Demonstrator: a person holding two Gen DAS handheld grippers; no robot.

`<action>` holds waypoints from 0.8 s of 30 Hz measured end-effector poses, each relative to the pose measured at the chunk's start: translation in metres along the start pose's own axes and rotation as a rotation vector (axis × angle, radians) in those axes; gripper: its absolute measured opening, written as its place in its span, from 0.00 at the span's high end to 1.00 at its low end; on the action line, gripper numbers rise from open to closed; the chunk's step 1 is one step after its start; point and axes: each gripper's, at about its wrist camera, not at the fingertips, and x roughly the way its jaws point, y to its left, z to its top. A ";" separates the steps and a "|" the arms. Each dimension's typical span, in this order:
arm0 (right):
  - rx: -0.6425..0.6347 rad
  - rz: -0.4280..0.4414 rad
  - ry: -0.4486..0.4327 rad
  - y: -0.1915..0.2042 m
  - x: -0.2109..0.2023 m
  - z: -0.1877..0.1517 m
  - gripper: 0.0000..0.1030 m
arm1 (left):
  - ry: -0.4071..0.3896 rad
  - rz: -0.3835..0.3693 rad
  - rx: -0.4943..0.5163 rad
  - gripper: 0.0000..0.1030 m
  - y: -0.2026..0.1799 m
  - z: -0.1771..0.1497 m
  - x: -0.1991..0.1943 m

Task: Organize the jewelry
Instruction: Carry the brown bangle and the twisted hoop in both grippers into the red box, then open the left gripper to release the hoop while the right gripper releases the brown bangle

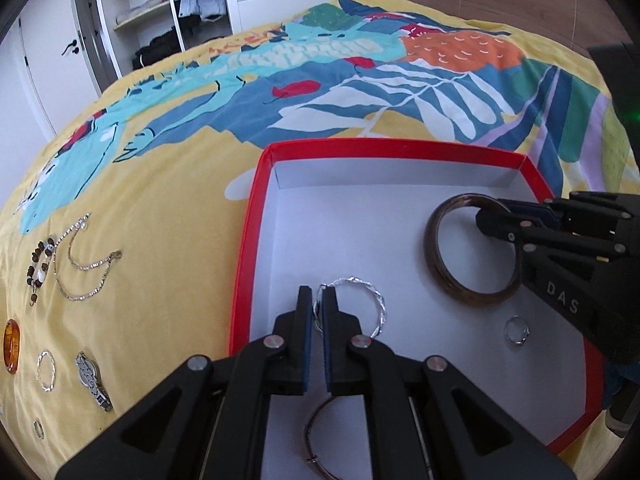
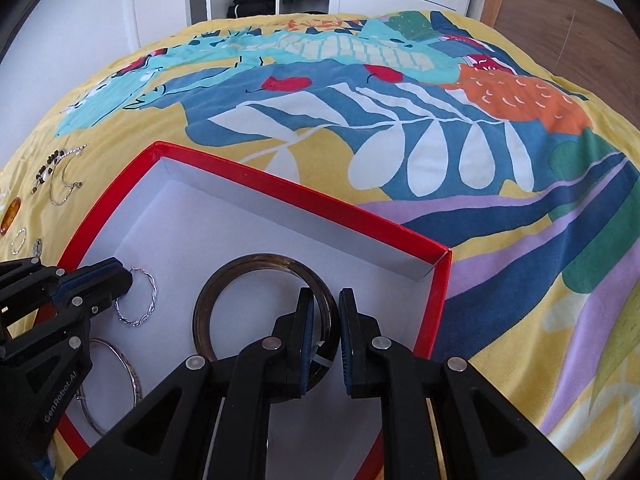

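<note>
A red box (image 1: 256, 216) with a white inside lies on the bed; it also shows in the right wrist view (image 2: 280, 190). My left gripper (image 1: 318, 304) is shut on a twisted silver hoop (image 1: 374, 300) inside the box. My right gripper (image 2: 327, 312) is slightly open around the rim of a dark brown bangle (image 2: 224, 276), which lies on the box floor. The bangle (image 1: 434, 264) and the right gripper (image 1: 494, 220) also show in the left wrist view. A small silver ring (image 1: 516, 330) and a thin metal bangle (image 1: 310, 432) lie in the box.
On the yellow patterned bedspread (image 1: 180, 220) left of the box lie a beaded bracelet (image 1: 40, 264), a silver chain (image 1: 86, 268), an amber piece (image 1: 10, 344), a silver hoop (image 1: 46, 370), a wristwatch (image 1: 92, 380) and a small ring (image 1: 38, 428). A wardrobe (image 1: 168, 12) stands behind.
</note>
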 end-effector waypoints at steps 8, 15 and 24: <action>-0.018 -0.001 -0.018 0.003 -0.005 -0.002 0.74 | -0.035 -0.011 0.010 0.94 -0.001 -0.001 -0.005; -0.045 -0.028 -0.039 0.006 -0.014 0.000 0.59 | -0.032 -0.037 0.013 0.80 -0.002 -0.003 -0.012; 0.002 -0.042 -0.080 -0.003 -0.046 -0.003 0.56 | -0.059 -0.060 0.015 0.79 0.003 -0.004 -0.036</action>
